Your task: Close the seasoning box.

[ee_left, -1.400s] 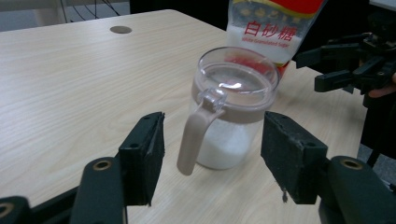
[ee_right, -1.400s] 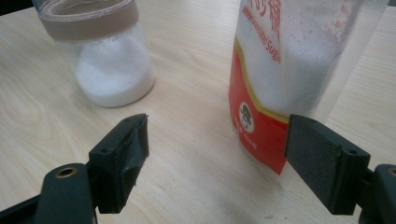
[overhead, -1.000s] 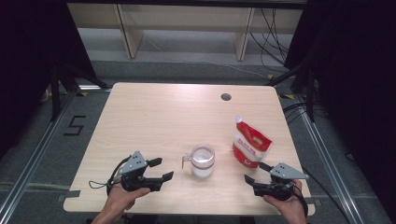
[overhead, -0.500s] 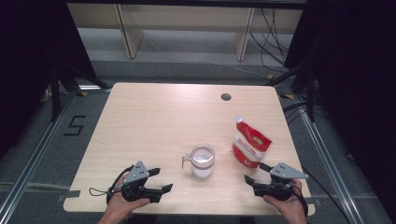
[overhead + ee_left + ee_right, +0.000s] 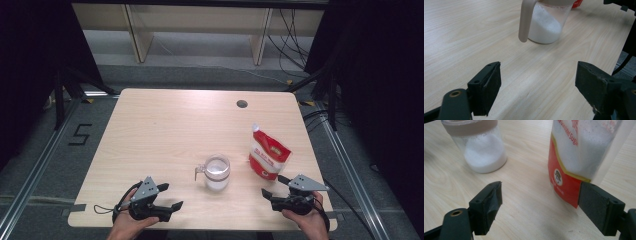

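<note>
The left gripper [image 5: 169,196] had just been opening, its jaws wide and empty, near the table's front edge. The right gripper [image 5: 270,186] also gaped empty, just short of the sugar pouch [image 5: 268,153]. Between them stood the jar [image 5: 217,172], part-filled. A careless grab could topple the 1 upright pouch or nudge the jar.

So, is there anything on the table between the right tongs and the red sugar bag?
Nothing visible. The right tongs stand open just before the sugar bag, with bare table between them; the jar stands off to the side.
</note>
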The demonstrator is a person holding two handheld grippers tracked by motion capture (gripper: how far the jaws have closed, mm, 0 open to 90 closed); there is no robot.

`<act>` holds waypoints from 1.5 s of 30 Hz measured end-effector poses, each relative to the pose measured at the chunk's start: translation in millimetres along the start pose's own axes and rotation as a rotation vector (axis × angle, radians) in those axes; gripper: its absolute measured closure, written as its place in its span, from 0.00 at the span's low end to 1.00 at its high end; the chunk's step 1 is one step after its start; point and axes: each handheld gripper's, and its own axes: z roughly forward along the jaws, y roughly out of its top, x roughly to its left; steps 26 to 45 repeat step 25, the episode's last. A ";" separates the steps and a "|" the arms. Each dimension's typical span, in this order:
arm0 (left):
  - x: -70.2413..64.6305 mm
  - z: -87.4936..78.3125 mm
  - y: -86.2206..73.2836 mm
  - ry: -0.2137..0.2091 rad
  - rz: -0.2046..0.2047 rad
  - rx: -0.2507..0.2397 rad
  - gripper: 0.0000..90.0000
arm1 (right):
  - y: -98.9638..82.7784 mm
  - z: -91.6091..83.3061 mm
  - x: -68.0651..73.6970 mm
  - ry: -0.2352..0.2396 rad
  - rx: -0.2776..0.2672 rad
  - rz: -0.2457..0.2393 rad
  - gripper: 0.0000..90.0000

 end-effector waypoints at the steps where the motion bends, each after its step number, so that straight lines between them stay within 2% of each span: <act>1: -0.3 0.3 -0.2 -0.002 -0.007 -0.003 0.22 | -0.1 0.0 -0.5 -0.004 0.002 -0.004 0.23; 6: 2.4 1.4 -0.5 -0.012 0.015 0.001 0.22 | -0.2 0.0 -0.6 -0.003 0.002 -0.004 0.23; 10: 1.4 1.6 -0.2 -0.008 0.003 -0.001 0.21 | -0.1 -0.1 -0.5 -0.001 0.000 -0.003 0.23; 13: 2.6 1.1 0.1 -0.006 0.014 0.006 0.21 | -0.1 -0.1 -0.7 -0.001 0.000 -0.003 0.22; 14: 1.8 1.4 -0.3 -0.009 -0.005 0.004 0.21 | -0.1 -0.1 -0.7 0.000 0.000 -0.002 0.22; 15: 1.9 1.4 -0.2 -0.009 -0.006 0.004 0.21 | -0.1 -0.1 -0.7 0.001 -0.001 -0.003 0.22; 18: 3.0 0.9 0.3 -0.010 0.010 0.004 0.21 | -0.1 0.0 -0.7 0.001 0.000 -0.002 0.22; 23: 2.3 2.2 -0.6 -0.010 -0.018 -0.001 0.21 | 0.0 -0.1 -0.8 0.002 -0.002 -0.002 0.22; 25: 3.7 1.3 -0.3 -0.003 0.003 0.009 0.21 | 0.0 -0.1 -0.9 0.001 -0.002 -0.001 0.22; 45: 3.7 1.3 -0.3 -0.003 0.003 0.009 0.21 | 0.0 -0.1 -0.9 0.001 -0.002 -0.001 0.22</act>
